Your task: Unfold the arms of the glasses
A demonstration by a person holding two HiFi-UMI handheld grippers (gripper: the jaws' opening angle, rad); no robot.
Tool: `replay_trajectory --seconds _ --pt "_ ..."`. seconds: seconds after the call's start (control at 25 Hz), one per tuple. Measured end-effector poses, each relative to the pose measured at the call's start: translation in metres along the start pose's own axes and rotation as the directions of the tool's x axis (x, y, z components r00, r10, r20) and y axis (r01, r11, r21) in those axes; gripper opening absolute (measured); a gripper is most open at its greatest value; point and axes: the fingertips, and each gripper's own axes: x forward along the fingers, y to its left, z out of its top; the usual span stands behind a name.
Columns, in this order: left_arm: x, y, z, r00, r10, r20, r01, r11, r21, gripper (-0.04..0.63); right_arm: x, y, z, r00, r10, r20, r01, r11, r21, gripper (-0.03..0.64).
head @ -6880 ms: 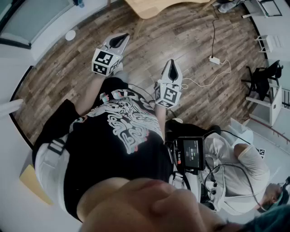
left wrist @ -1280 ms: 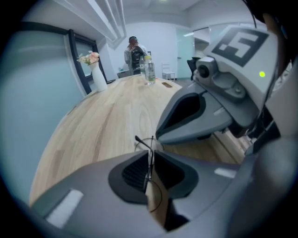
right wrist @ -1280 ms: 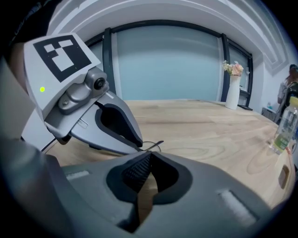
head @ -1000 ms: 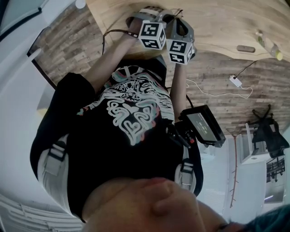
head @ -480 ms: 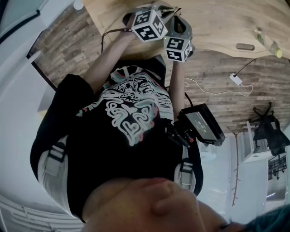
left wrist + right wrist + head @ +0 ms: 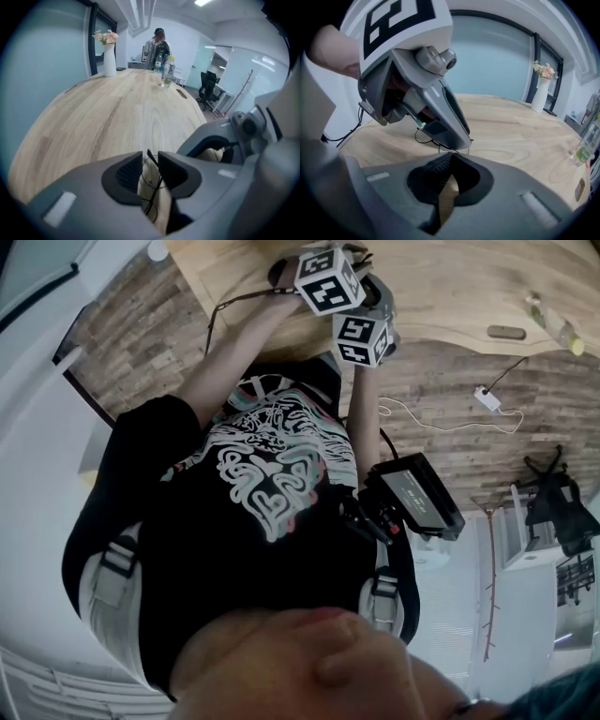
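Thin black wire glasses (image 6: 151, 187) hang between my left gripper's (image 6: 151, 164) jaws, one arm's dark tip poking up past the pads, which are shut on that arm. In the right gripper view the left gripper (image 6: 465, 139) slants down onto the wire rims (image 6: 425, 138) just above the wooden table (image 6: 511, 136). My right gripper (image 6: 451, 159) is shut, its tips meeting at the rim right under the left one. In the head view both marker cubes (image 6: 328, 279) (image 6: 361, 338) sit close together over the table's near edge.
A white vase with flowers (image 6: 109, 58) and clear bottles (image 6: 166, 70) stand at the table's far end, where a person (image 6: 158, 42) stands. A black cable (image 6: 342, 136) trails off the table's left side. An office chair (image 6: 206, 86) is beyond the right edge.
The left gripper's cube has shifted right and up in the head view and rolled, showing a different face. The right gripper has stayed put.
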Motion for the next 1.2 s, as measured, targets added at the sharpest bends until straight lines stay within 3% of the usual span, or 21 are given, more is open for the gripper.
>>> replay_trajectory --seconds 0.32,0.56,0.84,1.2 --pt "0.005 0.004 0.005 1.0 -0.005 0.004 0.005 0.999 -0.053 0.083 -0.001 0.003 -0.001 1.0 -0.014 0.009 0.014 1.0 -0.02 0.0" --pt "0.007 0.005 0.002 1.0 0.018 -0.011 -0.019 1.0 -0.015 0.067 0.0 0.003 0.002 1.0 -0.012 0.011 0.012 1.0 -0.02 0.0" --pt "0.003 0.003 0.005 1.0 0.012 0.001 -0.012 1.0 -0.029 0.048 0.001 0.004 0.0 1.0 -0.022 0.013 0.022 0.999 -0.027 0.0" --pt "-0.027 0.002 0.017 0.995 -0.047 0.092 0.058 0.991 -0.117 0.037 0.005 0.004 -0.002 1.0 -0.028 0.015 0.028 0.999 -0.033 0.0"
